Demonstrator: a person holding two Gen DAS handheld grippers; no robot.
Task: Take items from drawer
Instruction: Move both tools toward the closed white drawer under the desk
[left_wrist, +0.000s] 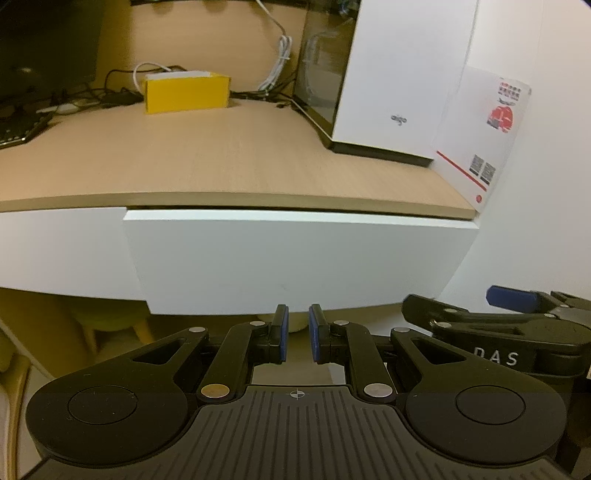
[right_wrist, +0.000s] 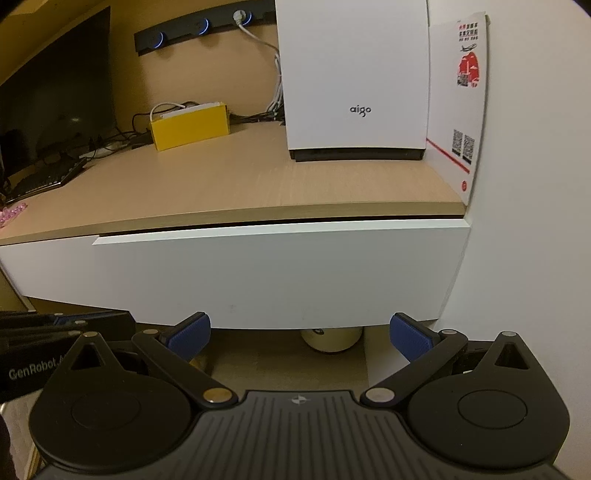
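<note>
A white drawer front (left_wrist: 295, 258) (right_wrist: 277, 273) sits under the wooden desk top (left_wrist: 184, 166), and it stands out a little from the white panel to its left. Its inside is hidden, so no items show. My left gripper (left_wrist: 298, 317) hovers just below the drawer's lower edge, its blue pads (left_wrist: 283, 332) nearly together with only a narrow gap and nothing between them. My right gripper (right_wrist: 300, 328) is wide open and empty, also just below that lower edge, towards the right end. It appears side-on (left_wrist: 517, 321) in the left wrist view.
On the desk stand a yellow box (right_wrist: 190, 127), a white "aigo" unit (right_wrist: 354, 81), a printed card (right_wrist: 461, 103) leaning on the right wall, cables, a dark monitor (right_wrist: 55, 96) and a keyboard (right_wrist: 48, 181). A cream round object (right_wrist: 330, 339) sits under the desk.
</note>
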